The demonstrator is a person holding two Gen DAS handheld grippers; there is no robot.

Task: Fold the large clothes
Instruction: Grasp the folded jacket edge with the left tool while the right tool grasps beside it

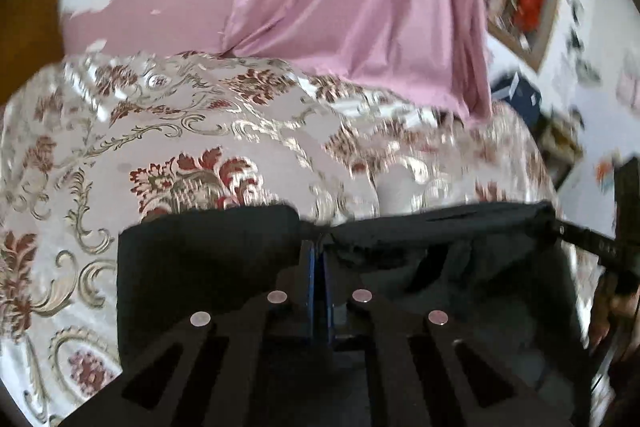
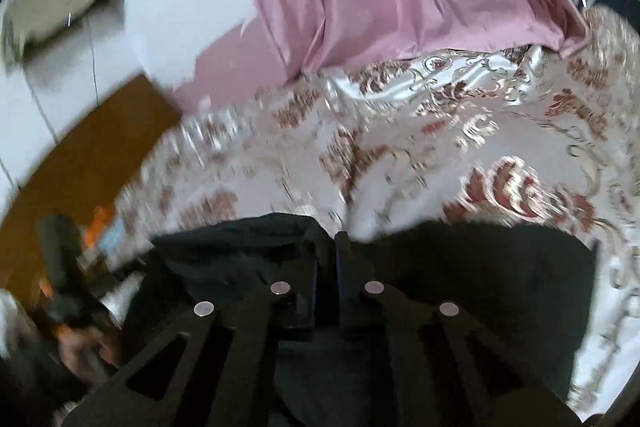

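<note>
Black garment [image 1: 208, 259] runs crosswise along the lower frame, its far edge pinched in both tools. Left gripper [image 1: 319, 247] and right gripper [image 2: 328, 247] are clamped on it, with the floral bedspread [image 1: 168, 123] lying beyond toward the upper frame.

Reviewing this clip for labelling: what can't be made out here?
- Black garment: type unclear, its lower part hidden by the left gripper and the frame edge.
- Same in the right wrist view, behind the right gripper.
- Floral bedspread: pattern motion-blurred.
</note>
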